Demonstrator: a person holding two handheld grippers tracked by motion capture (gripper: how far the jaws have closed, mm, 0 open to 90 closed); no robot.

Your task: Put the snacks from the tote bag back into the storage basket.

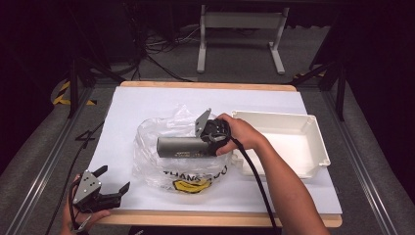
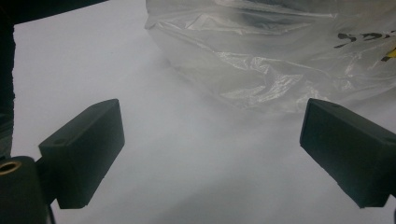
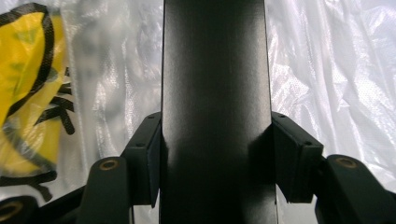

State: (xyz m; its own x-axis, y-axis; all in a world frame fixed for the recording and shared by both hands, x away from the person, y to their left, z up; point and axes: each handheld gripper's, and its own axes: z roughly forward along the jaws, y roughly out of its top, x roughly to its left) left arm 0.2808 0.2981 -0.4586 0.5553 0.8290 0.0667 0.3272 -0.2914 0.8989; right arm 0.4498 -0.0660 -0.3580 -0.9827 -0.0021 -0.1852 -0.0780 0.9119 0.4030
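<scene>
From the high view, a person sits at a table covered with a big white paper sheet [image 1: 147, 103]. The right gripper [image 1: 211, 134] holds a dark grey metal tube [image 1: 182, 146] by one end, so the tube lies flat and points to the left, right above a crinkly clear plastic bag with a yellow and black print [image 1: 183, 174]. A white plastic tray with low walls [image 1: 313, 147] sits just beside the bag on the right, and I cannot tell if anything lies in it. The left gripper [image 1: 113, 180] hangs near the front corner of the table, well apart from the tube, with its jaws spread wide and holding nothing. In the left gripper view, the two black jaws stand far apart over bare white paper, and the edge of the bag [image 2: 261, 60] lies ahead of them, not touched. In the right gripper view, the jaws squeeze the tube [image 3: 215, 93] from both sides, and it runs straight up between them with the bag [image 3: 327, 70] behind it. My guess is that the tube goes into the bag or comes out of it. The next move may need the free gripper to hold the bag.
</scene>
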